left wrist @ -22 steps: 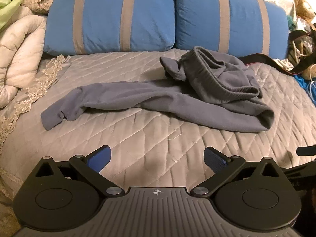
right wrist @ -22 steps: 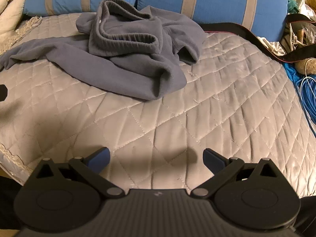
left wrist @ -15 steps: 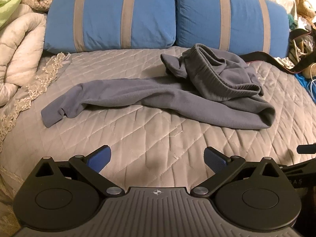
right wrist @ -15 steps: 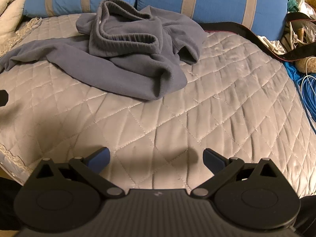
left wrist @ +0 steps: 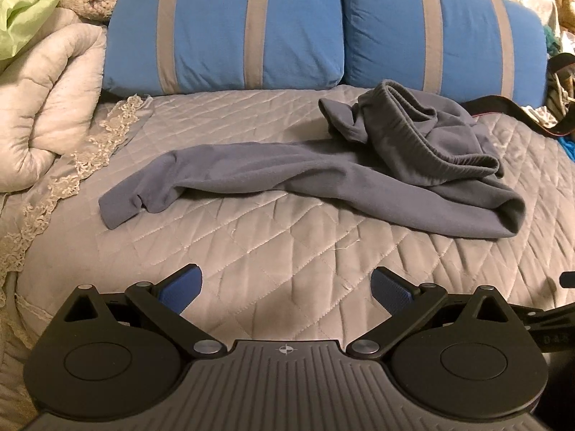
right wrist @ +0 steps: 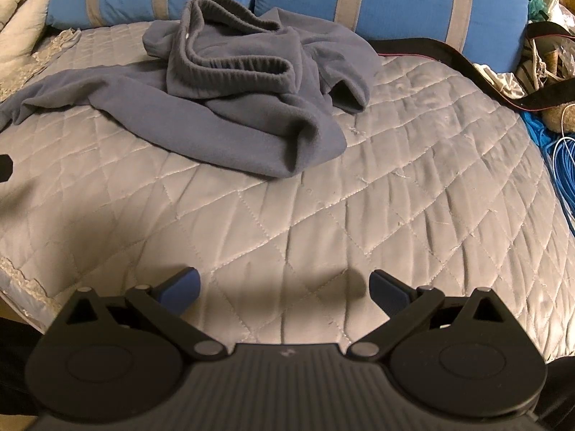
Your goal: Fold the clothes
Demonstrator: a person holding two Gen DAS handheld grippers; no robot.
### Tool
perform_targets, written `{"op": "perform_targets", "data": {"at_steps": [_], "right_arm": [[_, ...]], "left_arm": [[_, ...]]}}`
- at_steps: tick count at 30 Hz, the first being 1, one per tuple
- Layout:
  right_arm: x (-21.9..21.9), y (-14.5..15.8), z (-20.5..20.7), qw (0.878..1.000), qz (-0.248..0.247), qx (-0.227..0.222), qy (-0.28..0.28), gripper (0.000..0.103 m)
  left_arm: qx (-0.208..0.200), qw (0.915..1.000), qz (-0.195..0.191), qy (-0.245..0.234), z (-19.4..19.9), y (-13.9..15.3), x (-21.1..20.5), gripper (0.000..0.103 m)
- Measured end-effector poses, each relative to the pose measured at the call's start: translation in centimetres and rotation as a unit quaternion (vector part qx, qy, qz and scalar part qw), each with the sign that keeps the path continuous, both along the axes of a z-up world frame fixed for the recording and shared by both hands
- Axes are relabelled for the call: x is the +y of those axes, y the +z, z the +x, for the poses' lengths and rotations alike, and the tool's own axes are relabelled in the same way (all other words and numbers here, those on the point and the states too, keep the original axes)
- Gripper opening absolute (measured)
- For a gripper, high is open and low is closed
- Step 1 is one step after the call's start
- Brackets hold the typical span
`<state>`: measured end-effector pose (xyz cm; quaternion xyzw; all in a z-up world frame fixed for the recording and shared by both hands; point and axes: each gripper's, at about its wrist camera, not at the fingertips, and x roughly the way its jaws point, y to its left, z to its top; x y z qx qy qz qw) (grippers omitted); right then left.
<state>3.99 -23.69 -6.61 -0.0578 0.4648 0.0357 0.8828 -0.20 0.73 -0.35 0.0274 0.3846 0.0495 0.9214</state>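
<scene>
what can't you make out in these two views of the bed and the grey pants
- Pants: the second leg, buried under the bunched waistband, both views.
- Left leg cuff: cut by the left edge in the right wrist view.
- Clutter beside the bed: crowded at the right edge, too distorted to name.
- Other tongs: only a dark tip shows at the frame edge.

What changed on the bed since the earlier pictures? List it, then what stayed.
Only the left gripper shifted: in its view the grey sweatpants sit lower and a little nearer. Nothing was gripped or released. Both grippers remain open and empty, the right gripper barely moved, and the sweatpants lie crumpled as before on the quilt.
</scene>
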Motion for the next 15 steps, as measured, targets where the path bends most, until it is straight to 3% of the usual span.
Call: {"op": "perform_targets", "data": {"at_steps": [8, 15], "right_arm": [[-0.10, -0.09, -0.02, 1.000, 0.005, 0.000, -0.001, 0.103], [-0.36, -0.17, 0.05, 1.000, 0.010, -0.003, 0.001, 0.103]], "left_arm": [[0.011, 0.9996, -0.019, -0.016, 0.00, 0.07, -0.19, 0.102], [0.019, 0.9970, -0.072, -0.019, 0.03, 0.14, 0.53, 0.102]]}}
